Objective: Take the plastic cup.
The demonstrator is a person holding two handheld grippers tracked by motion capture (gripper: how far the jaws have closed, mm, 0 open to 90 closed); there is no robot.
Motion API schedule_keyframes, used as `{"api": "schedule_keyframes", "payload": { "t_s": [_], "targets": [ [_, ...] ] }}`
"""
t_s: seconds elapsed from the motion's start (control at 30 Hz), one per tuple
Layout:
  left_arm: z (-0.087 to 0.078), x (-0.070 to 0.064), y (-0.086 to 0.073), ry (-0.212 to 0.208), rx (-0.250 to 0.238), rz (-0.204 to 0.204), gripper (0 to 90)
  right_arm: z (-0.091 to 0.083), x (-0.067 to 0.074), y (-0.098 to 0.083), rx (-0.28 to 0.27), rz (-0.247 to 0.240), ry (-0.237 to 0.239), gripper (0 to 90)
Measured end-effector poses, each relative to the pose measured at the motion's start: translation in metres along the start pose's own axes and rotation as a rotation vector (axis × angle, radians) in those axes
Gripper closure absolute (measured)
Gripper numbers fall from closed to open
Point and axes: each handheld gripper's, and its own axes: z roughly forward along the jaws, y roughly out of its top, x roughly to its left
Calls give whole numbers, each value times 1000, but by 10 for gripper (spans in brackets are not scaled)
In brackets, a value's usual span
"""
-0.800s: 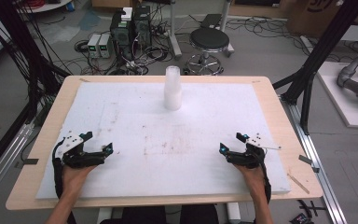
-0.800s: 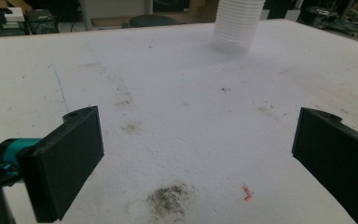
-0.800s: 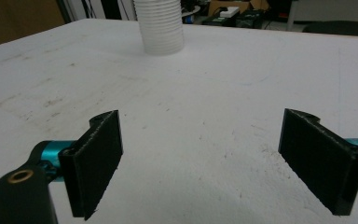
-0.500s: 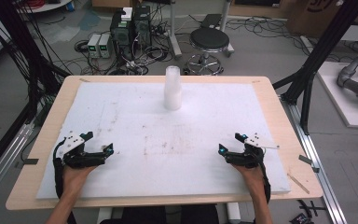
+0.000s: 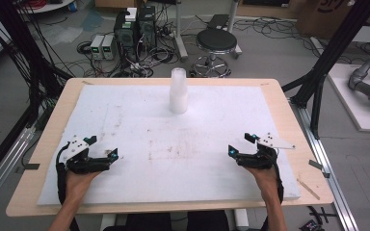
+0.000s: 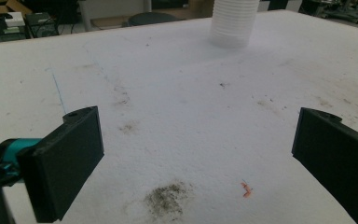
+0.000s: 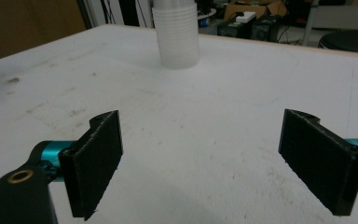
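A stack of translucent white cups (image 5: pixel 178 91) stands upside down at the far middle of the white foam mat (image 5: pixel 139 120). The same cup stack (image 6: pixel 233 21) sits far ahead in the left gripper view, and the cup stack (image 7: pixel 176 35) is likewise far off in the right gripper view. My left gripper (image 5: pixel 107 153) rests low at the near left of the mat, open, nothing between its jaws. My right gripper (image 5: pixel 238 146) rests at the near right, also open and empty. Both point inward toward the mat's middle.
The mat lies on a wooden table (image 5: pixel 279 103) and carries brown stains (image 5: pixel 173 149) near its centre. A dirt smudge (image 6: pixel 168 198) and a small orange scrap (image 6: pixel 246 189) lie just ahead of the left gripper. A stool (image 5: pixel 215 43) and electronics boxes (image 5: pixel 135 26) stand beyond the far edge.
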Motion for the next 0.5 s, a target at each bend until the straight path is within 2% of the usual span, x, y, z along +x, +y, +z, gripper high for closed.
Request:
{"api": "schedule_keyframes", "payload": {
  "t_s": [0.07, 0.23, 0.5],
  "targets": [
    [0, 0, 0, -1, 1, 4, 19, -2, 1, 11, -2, -9, 12, 135],
    [1, 0, 1, -1, 15, -5, 19, -1, 4, 47, 27, -53, 8, 135],
    [2, 1, 1, 1, 18, -8, 19, 6, 4, 97, 57, -76, -1, 134]
  ]
}}
